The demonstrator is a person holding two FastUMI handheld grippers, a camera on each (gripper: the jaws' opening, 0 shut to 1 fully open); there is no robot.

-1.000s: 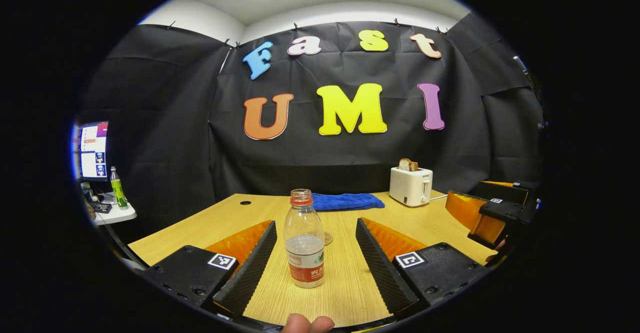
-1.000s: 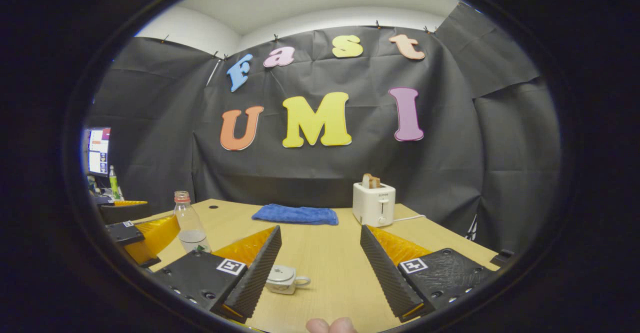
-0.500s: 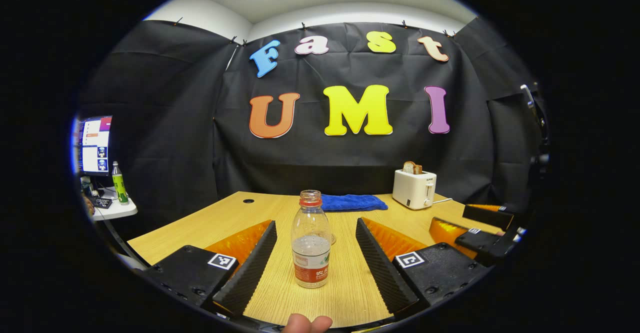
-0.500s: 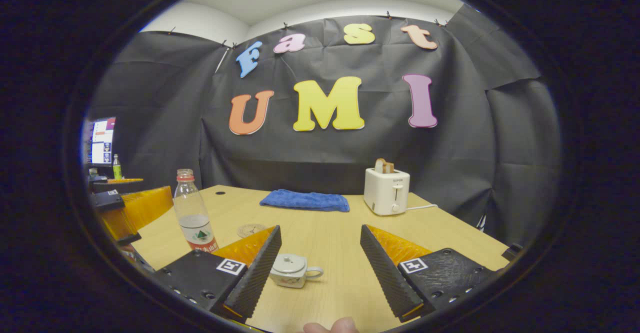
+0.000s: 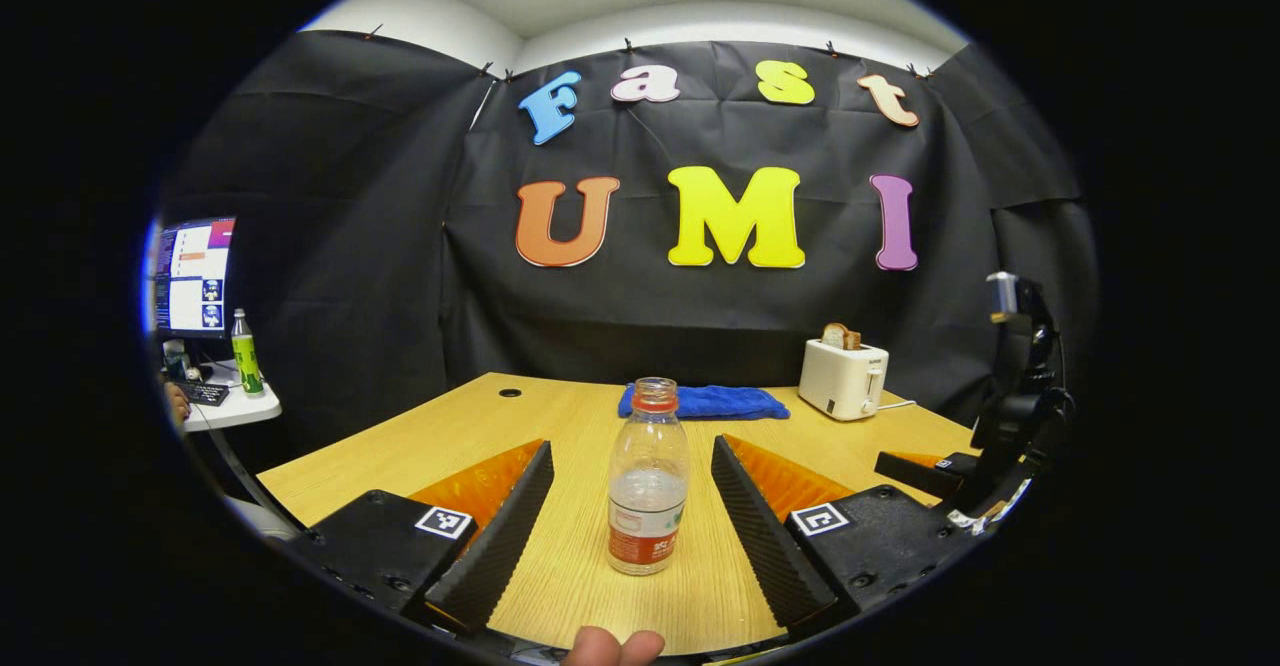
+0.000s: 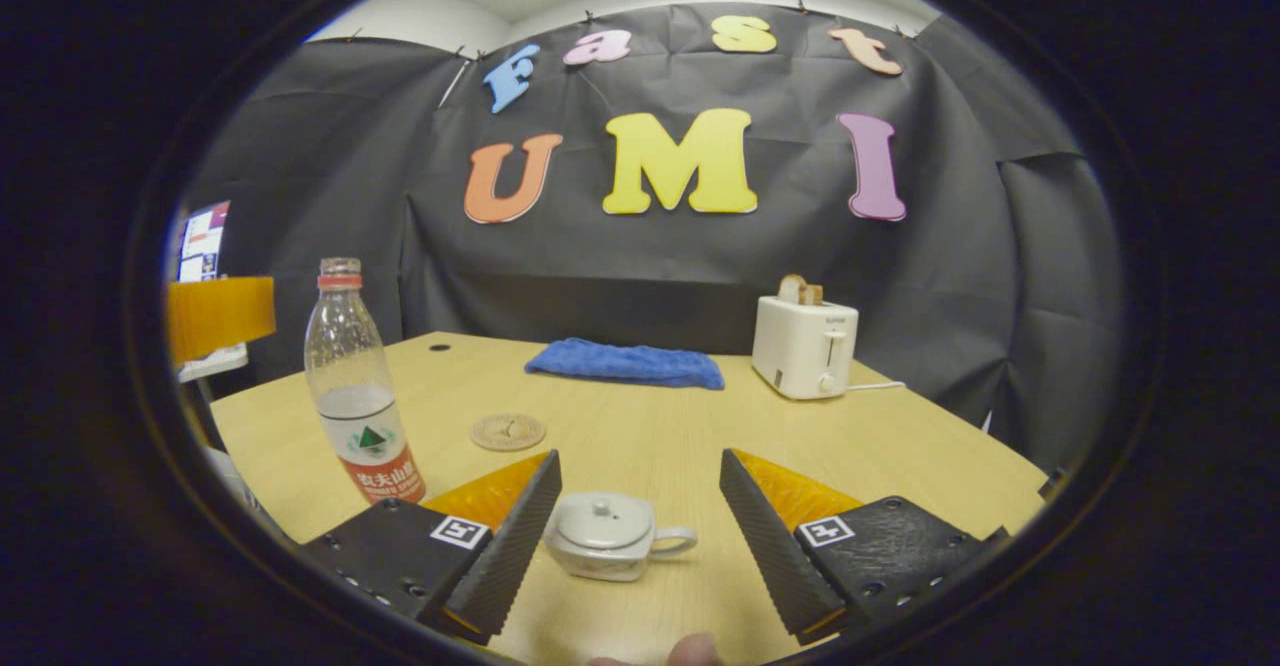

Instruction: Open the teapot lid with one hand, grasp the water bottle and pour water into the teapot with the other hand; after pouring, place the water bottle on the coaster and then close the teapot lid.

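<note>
Bottle first: your left gripper (image 5: 632, 516) has its fingers spread wide, with the water bottle (image 5: 648, 486) standing upright on the table (image 5: 400, 456) between them — neither finger touches it. The bottle has no cap and is roughly a third full. In the right gripper view the same bottle stands at the left, near the table's edge, and the round coaster (image 6: 507, 432) lies flat a little to its right, apart from it.

Your right gripper (image 6: 640, 536) is also spread wide, holding nothing. The teapot (image 6: 607, 549) sits on the table between its fingers, nearer the left finger, lid (image 6: 603, 526) on and handle pointing right — whether that left finger touches the pot, you cannot tell from here.

Farther back on the table lie a folded blue cloth (image 6: 625, 362) and, to its right, a white toaster (image 6: 804, 346) with bread in its slot. In the left gripper view your other gripper's body shows at the far right edge, and a monitor (image 5: 192, 276) and a green bottle (image 5: 245, 352) sit on a side table at the far left.
</note>
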